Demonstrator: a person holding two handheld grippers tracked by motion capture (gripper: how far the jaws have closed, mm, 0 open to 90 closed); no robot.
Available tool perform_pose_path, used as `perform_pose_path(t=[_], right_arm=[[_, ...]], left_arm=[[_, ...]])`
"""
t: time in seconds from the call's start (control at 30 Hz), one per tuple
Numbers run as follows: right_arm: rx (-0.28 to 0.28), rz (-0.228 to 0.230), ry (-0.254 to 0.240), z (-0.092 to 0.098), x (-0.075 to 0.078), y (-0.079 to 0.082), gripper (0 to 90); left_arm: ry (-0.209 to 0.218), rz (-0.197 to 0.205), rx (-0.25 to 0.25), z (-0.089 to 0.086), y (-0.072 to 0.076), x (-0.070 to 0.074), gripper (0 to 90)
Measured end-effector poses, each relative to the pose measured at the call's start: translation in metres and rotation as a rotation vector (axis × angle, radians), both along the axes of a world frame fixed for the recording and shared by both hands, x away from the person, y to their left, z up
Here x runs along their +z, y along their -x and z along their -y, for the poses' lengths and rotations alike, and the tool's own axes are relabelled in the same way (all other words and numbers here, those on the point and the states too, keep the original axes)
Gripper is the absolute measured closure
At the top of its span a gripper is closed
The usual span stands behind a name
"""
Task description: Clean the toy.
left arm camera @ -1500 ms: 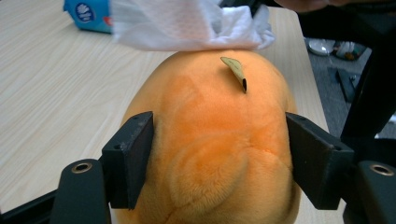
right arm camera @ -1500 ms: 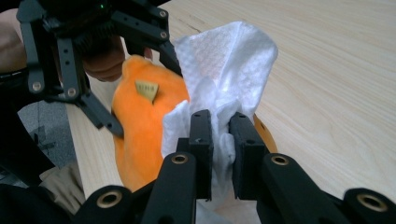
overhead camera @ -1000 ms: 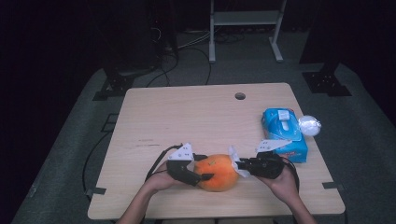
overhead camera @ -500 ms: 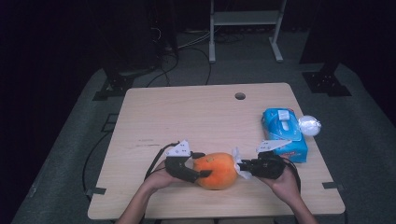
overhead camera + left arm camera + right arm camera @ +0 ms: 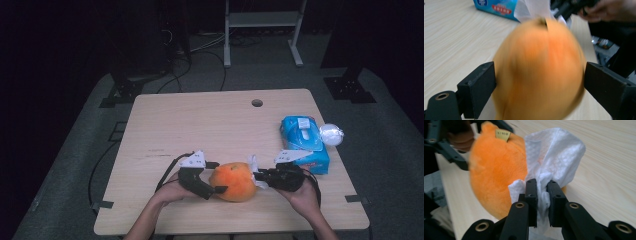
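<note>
An orange plush fruit [image 5: 232, 181] lies on the wooden table [image 5: 200, 125] near its front edge, between my two grippers. My left gripper [image 5: 218, 176] reaches it from the left. Its jaws have just been opening and stand wide on either side of the blurred plush [image 5: 539, 72], no longer squeezing it. My right gripper [image 5: 257, 176] comes from the right, shut on a crumpled white tissue [image 5: 556, 152]. The tissue rests against the plush [image 5: 496, 170] just under its small yellow tag. That tissue [image 5: 531, 7] also shows behind the plush's top in the left gripper view.
A blue tissue pack [image 5: 305, 145] lies at the table's right edge, close behind my right hand. A white crumpled ball [image 5: 331, 134] sits beside it. A cable hole [image 5: 257, 103] is near the far edge. Dark floor and stands surround the table.
The left gripper's jaws have spread wider around the orange plush. Both hands and the plush stay where they were, the right gripper still clamping the tissue.
</note>
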State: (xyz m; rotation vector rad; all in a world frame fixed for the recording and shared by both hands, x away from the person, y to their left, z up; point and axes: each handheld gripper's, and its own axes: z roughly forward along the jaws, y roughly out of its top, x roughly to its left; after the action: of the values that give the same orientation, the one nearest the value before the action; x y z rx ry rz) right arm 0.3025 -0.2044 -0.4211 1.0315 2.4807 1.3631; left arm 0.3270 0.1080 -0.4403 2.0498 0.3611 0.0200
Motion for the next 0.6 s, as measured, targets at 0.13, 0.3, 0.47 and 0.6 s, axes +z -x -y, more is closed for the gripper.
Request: perform_pose_path(t=[0.13,0.3,0.47,0.6], right_arm=[[-0.004,0.034,-0.043,0.001,0.01,0.003,79.7],[0.054,0.117,-0.095,-0.018,0.029,0.015,79.7],[0.051,0.083,-0.055,-0.016,0.018,0.009,79.7],[-0.02,0.08,-0.032,-0.002,0.013,0.005,79.9]], left_arm=[[-0.004,0.013,-0.002,0.0,0.001,-0.001,25.6],[-0.028,0.073,-0.027,0.008,0.008,0.003,30.1],[-0.018,0.065,-0.01,0.006,0.009,0.003,31.4],[-0.004,0.059,-0.002,0.009,0.008,0.005,31.7]])
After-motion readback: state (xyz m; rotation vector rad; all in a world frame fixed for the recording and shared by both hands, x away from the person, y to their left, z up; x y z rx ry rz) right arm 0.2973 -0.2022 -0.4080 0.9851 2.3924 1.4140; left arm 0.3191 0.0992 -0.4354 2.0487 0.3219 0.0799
